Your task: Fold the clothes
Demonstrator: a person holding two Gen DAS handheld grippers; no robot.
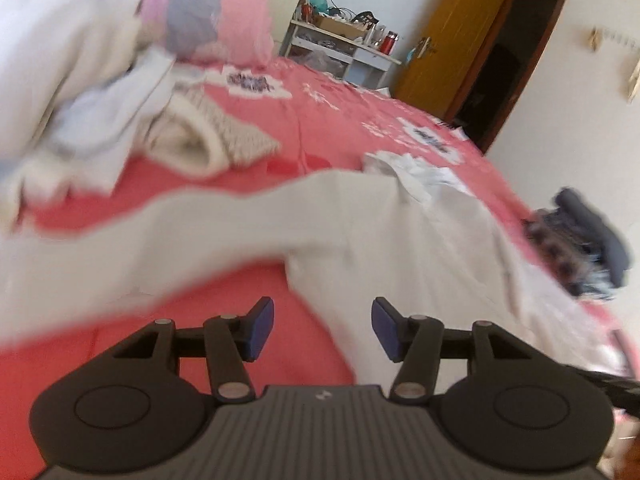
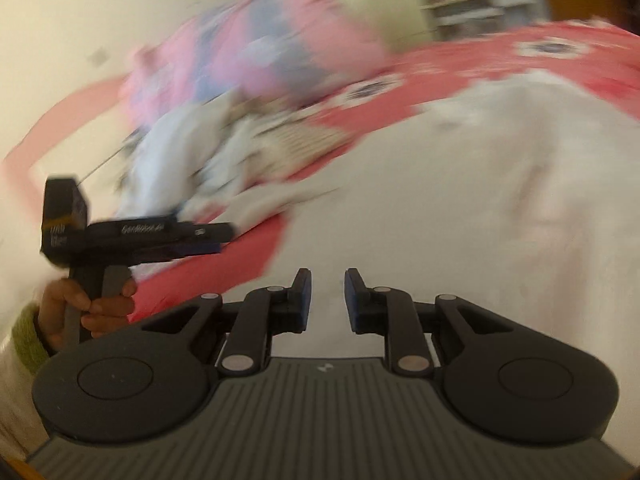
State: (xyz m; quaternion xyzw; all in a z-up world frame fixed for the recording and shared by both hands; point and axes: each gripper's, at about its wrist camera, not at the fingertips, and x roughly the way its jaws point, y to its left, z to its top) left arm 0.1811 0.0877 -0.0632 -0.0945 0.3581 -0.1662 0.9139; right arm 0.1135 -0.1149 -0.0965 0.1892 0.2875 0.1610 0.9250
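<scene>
1. The task's thing, a long-sleeved white cotton garment (image 1: 392, 232), lies spread on the bed's coral-pink floral sheet (image 1: 320, 128). In the left wrist view its body runs from centre toward 4 o'clock and one sleeve reaches out toward 9 o'clock.
2. The left gripper (image 1: 322, 329) is released: its blue pads stand apart with nothing pressed between them, above the garment's lower edge.
3. The right gripper (image 2: 328, 300) has its jaws drawn close with a narrow gap. White cloth fills the view behind them, but nothing is visibly pinched, so it reads as nearly clenched and empty.
4. Progress looks early. The garment appears laid out but not yet folded, its sleeve not yet brought in.
5. A heap of unfolded pale clothes, including a knitted cream piece (image 1: 208, 136), waits at 10 o'clock, beside a pink and grey patchwork quilt (image 1: 208, 4). Much remains.
6. In the right wrist view, at 8 o'clock, the person's hand (image 2: 86, 308) holds the left gripper, whose side bears small pale lettering too blurred to read.
</scene>
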